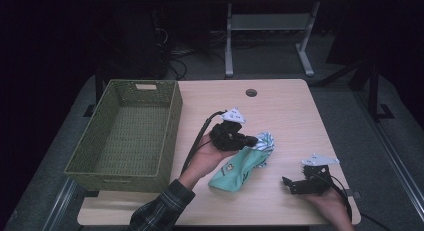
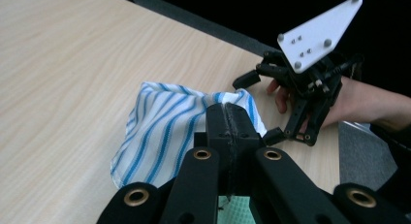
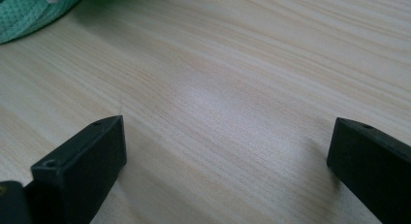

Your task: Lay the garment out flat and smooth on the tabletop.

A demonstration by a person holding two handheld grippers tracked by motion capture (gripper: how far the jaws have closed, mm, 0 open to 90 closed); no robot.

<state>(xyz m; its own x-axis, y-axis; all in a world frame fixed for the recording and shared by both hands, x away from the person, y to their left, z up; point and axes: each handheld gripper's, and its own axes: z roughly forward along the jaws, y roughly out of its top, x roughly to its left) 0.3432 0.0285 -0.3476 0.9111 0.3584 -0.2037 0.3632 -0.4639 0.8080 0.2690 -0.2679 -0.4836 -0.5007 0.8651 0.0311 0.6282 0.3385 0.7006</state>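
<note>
A blue-and-white striped cloth (image 2: 165, 132) lies bunched on the wooden table (image 1: 280, 106), partly on top of a teal cloth (image 1: 232, 172). My left gripper (image 2: 227, 110) is shut on a raised fold of the striped cloth (image 1: 265, 141). In the high view the left gripper (image 1: 251, 140) sits mid-table, pointing right. My right gripper (image 1: 292, 186) rests near the front right edge with its jaws wide apart and nothing between them. In the right gripper view the right gripper (image 3: 228, 134) frames bare tabletop, with a corner of the teal cloth (image 3: 29, 10) at the upper left.
An empty green woven basket (image 1: 105, 166) stands along the table's left side, partly past its edge. A round cable hole (image 1: 251, 92) sits near the far edge. The other hand's open gripper (image 2: 295, 88) shows beyond the striped cloth.
</note>
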